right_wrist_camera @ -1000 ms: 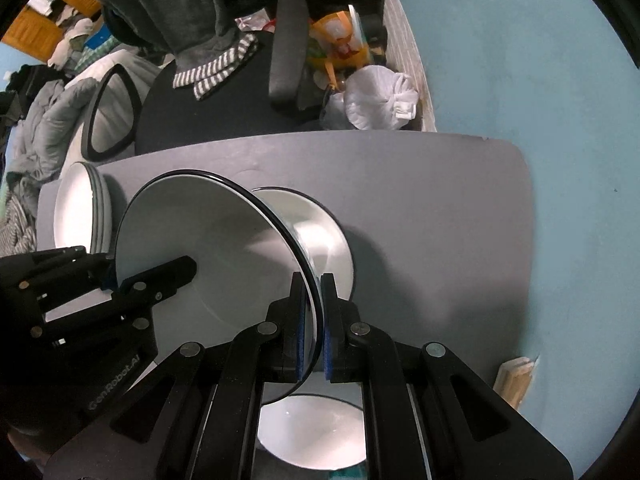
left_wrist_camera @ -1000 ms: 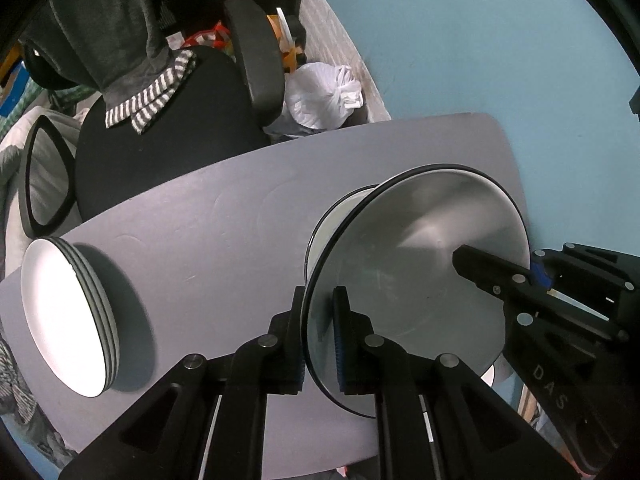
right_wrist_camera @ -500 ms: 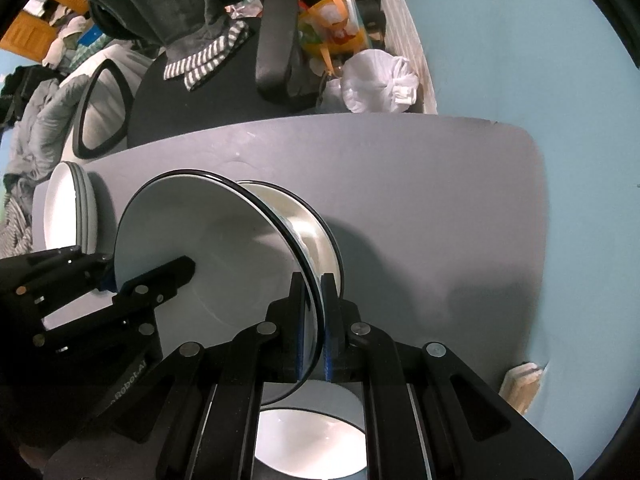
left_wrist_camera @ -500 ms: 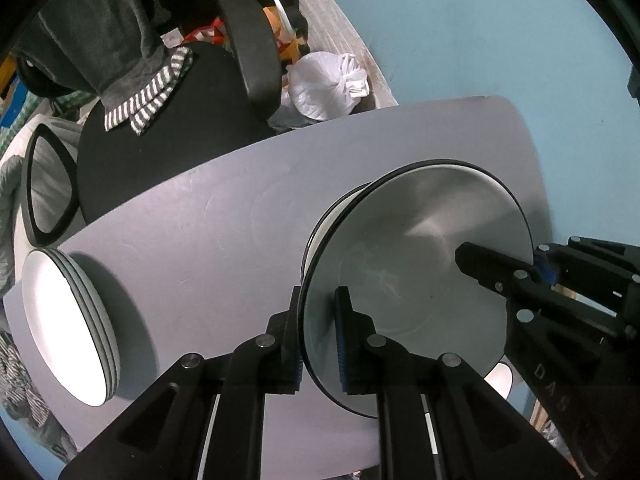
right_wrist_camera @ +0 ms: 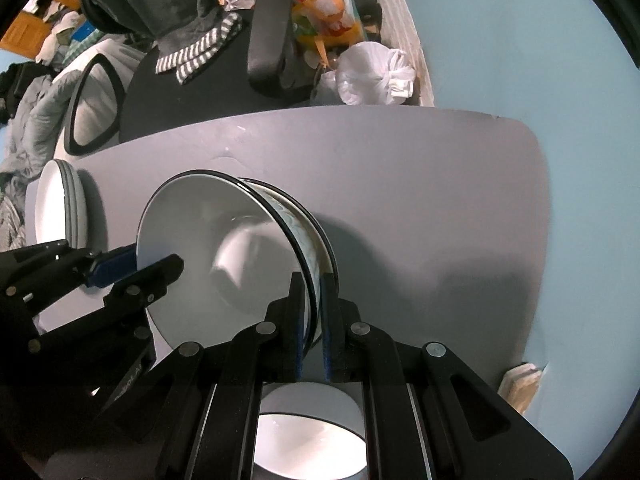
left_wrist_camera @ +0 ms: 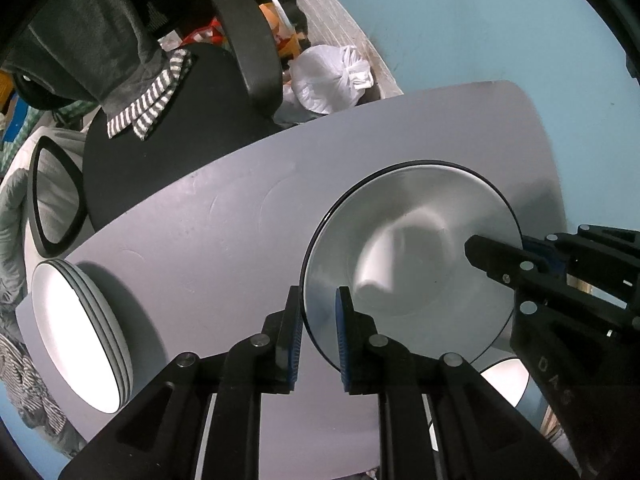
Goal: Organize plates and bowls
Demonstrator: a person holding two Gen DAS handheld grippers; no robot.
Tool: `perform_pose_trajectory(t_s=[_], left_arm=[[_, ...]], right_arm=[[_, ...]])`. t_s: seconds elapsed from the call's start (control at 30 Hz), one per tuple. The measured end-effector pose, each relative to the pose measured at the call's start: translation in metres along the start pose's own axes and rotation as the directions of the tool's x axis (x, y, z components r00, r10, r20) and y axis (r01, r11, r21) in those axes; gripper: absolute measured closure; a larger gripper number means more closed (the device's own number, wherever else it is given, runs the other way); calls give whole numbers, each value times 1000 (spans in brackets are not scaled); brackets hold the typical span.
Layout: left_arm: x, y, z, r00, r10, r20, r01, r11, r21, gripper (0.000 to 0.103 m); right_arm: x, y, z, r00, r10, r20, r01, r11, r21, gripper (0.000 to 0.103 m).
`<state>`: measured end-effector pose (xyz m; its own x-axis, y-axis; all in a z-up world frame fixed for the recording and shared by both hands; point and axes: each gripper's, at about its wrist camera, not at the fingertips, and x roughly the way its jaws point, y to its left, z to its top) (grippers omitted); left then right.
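Observation:
A white bowl with a black rim (left_wrist_camera: 400, 248) is held from two sides over the grey table (left_wrist_camera: 224, 240). My left gripper (left_wrist_camera: 318, 304) is shut on its near rim, and my right gripper (left_wrist_camera: 508, 246) is shut on the opposite rim. In the right wrist view the same bowl (right_wrist_camera: 208, 232) sits nested in a second bowl (right_wrist_camera: 310, 232), whose rim shows just behind it. The right gripper (right_wrist_camera: 312, 292) clamps the edge there, while the left gripper (right_wrist_camera: 136, 264) straddles the far rim. Both point down.
A stack of white plates (left_wrist_camera: 80, 340) lies at the table's left end. Another white bowl (right_wrist_camera: 312, 448) stands at the near edge under the right gripper. Behind the table are a black office chair (left_wrist_camera: 168, 152), a white plastic bag (left_wrist_camera: 328, 80) and a blue wall.
The held bowl has come down and levelled onto the second bowl, which it now hides in the left wrist view. Both grippers stay on its rim; the left pads stand slightly wider.

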<state>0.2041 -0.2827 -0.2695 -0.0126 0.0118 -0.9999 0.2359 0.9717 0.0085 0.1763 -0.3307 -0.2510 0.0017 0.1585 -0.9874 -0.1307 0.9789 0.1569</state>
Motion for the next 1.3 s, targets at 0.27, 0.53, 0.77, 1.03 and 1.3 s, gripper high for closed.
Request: perform_pose_trajectory(t_s=[0.27, 0.53, 0.77, 1.03, 1.3], left_arm=[[0, 0, 1, 1000, 11, -3, -11, 1000, 6, 83], [-4, 8, -6, 1000, -19, 13, 19, 999, -29, 74], [-12, 12, -14, 999, -36, 28, 37, 999, -37, 68], [-33, 12, -29, 996, -51, 75, 54, 998, -33, 61], [-50, 6, -47, 992, -60, 110, 60, 998, 0, 57]], right_arm=[[-1, 2, 0, 1000, -13, -27, 13, 1000, 10, 95], [-10, 12, 1, 994, -107, -2, 107, 994, -26, 73], [-17, 10, 0, 993, -116, 8, 117, 993, -26, 73], [-32, 11, -13, 990, -134, 52, 135, 991, -17, 67], [-57, 14, -31, 980, -157, 119, 159, 987, -6, 52]])
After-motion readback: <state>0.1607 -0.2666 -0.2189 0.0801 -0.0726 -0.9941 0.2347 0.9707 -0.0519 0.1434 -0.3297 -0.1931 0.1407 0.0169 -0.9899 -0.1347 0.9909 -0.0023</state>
